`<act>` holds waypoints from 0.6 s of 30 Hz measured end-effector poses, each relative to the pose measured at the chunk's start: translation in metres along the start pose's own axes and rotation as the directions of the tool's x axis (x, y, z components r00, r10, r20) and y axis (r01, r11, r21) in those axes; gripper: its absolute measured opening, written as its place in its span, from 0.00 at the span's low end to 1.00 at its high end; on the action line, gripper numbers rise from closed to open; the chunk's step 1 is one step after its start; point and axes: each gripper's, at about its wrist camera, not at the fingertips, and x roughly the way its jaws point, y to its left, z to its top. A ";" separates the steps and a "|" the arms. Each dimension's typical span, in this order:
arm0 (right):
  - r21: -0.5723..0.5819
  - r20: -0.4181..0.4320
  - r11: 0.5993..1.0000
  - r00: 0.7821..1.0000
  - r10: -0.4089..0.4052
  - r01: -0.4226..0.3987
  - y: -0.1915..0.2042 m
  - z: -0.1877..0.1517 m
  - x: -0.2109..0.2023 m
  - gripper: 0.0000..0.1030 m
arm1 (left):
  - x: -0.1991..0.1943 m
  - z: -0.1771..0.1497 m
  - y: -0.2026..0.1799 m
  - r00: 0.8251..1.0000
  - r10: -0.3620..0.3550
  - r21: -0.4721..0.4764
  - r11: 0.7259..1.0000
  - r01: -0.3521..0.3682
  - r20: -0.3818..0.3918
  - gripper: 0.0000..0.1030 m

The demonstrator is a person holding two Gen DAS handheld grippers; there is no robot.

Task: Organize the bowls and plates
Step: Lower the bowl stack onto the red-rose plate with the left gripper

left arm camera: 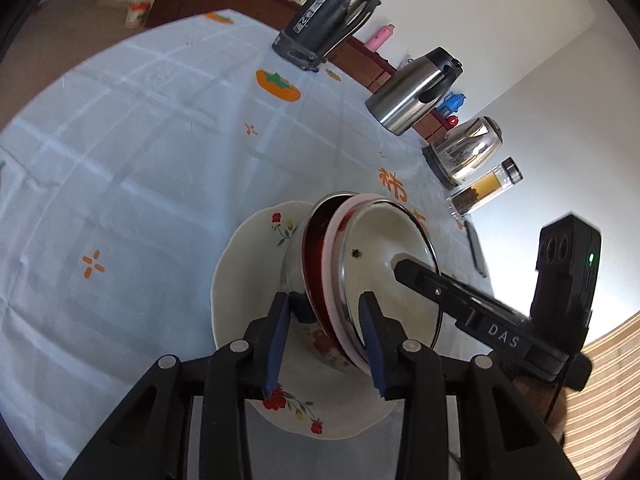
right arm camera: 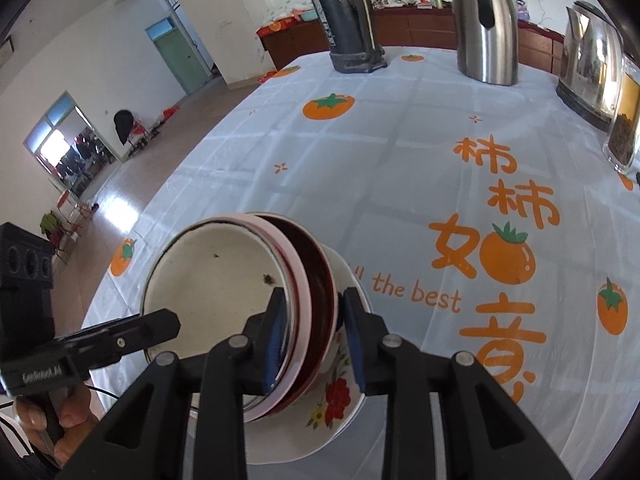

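A white enamel bowl nests in a dark red bowl with a pink rim, inside a flowered bowl. The stack is tipped on its side on a flowered plate. My left gripper straddles the rims; its outer pad stands slightly off the flowered wall, so it is open. My right gripper straddles the opposite rims, shut on the stack. Each wrist view shows one finger of the other gripper inside the white bowl.
Along the table's far side stand a dark thermos, a steel jug, a kettle and a glass bottle. The persimmon-print tablecloth spreads to the left. A hand holds the left gripper's handle.
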 end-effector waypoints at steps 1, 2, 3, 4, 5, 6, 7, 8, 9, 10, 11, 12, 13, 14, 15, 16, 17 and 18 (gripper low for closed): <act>-0.008 -0.004 1.000 1.000 -0.002 0.002 0.000 0.000 0.001 0.28 | 0.000 -0.003 -0.005 0.999 0.028 0.034 0.999 -0.028 0.016 0.38; -0.015 -0.007 1.000 1.000 -0.002 0.002 0.001 -0.001 0.002 0.28 | 0.000 -0.004 -0.008 0.999 0.046 0.052 0.998 -0.047 0.029 0.40; -0.020 -0.009 1.000 1.000 -0.002 0.002 0.001 -0.002 0.002 0.28 | 0.000 -0.007 -0.010 0.997 0.063 0.069 0.995 -0.066 0.045 0.40; -0.023 -0.010 1.000 1.000 -0.001 0.001 0.001 -0.002 0.002 0.28 | 0.001 -0.007 -0.011 0.996 0.071 0.078 0.994 -0.075 0.053 0.40; -0.024 -0.011 1.000 1.000 0.001 -0.001 0.000 -0.003 0.002 0.28 | 0.002 -0.007 -0.011 0.995 0.079 0.084 0.993 -0.084 0.060 0.40; -0.024 -0.011 1.000 1.000 0.003 -0.003 0.000 -0.004 0.002 0.28 | 0.003 -0.007 -0.012 0.994 0.087 0.093 0.991 -0.094 0.067 0.40; -0.026 -0.010 1.000 1.000 0.002 -0.002 0.000 -0.005 0.001 0.28 | 0.003 -0.007 -0.014 0.993 0.096 0.103 0.989 -0.103 0.075 0.40; -0.027 -0.009 1.000 1.000 0.001 -0.001 0.000 -0.006 0.000 0.28 | 0.003 -0.007 -0.014 0.992 0.100 0.108 0.988 -0.108 0.079 0.40; -0.029 -0.008 1.000 1.000 -0.002 0.001 0.000 -0.007 0.000 0.28 | 0.004 -0.008 -0.015 0.990 0.107 0.119 0.986 -0.117 0.088 0.40; -0.033 -0.007 0.999 1.000 -0.006 0.006 0.001 -0.007 -0.001 0.28 | 0.004 -0.009 -0.016 0.989 0.114 0.129 0.984 -0.125 0.095 0.40; -0.039 -0.005 0.999 1.000 -0.012 0.012 0.002 -0.008 -0.001 0.28 | 0.004 -0.010 -0.017 0.988 0.120 0.135 0.982 -0.133 0.101 0.40; -0.045 -0.004 0.999 1.000 -0.017 0.017 0.003 -0.009 -0.002 0.28 | 0.004 -0.010 -0.018 0.987 0.125 0.140 0.980 -0.139 0.106 0.40; -0.052 -0.002 0.998 1.000 -0.024 0.024 0.004 -0.010 -0.003 0.28 | 0.005 -0.011 -0.019 0.985 0.132 0.148 0.978 -0.147 0.112 0.40; -0.057 0.002 0.998 1.000 -0.029 0.029 0.006 -0.012 -0.004 0.28 | 0.005 -0.012 -0.020 0.984 0.136 0.149 0.977 -0.153 0.115 0.40; -0.061 0.002 0.998 0.999 -0.032 0.032 0.007 -0.013 -0.005 0.28 | 0.005 -0.012 -0.020 0.983 0.139 0.150 0.976 -0.156 0.118 0.40; -0.063 0.002 0.997 0.999 -0.033 0.033 0.007 -0.014 -0.005 0.28 | 0.006 -0.012 -0.020 0.983 0.138 0.152 0.976 -0.155 0.118 0.40; -0.067 0.004 0.997 0.999 -0.034 0.035 0.008 -0.015 -0.006 0.28 | 0.006 -0.012 -0.020 0.983 0.138 0.152 0.976 -0.156 0.119 0.40; -0.070 0.005 0.997 0.999 -0.036 0.037 0.008 -0.016 -0.006 0.28 | 0.006 -0.012 -0.020 0.983 0.139 0.153 0.976 -0.156 0.120 0.40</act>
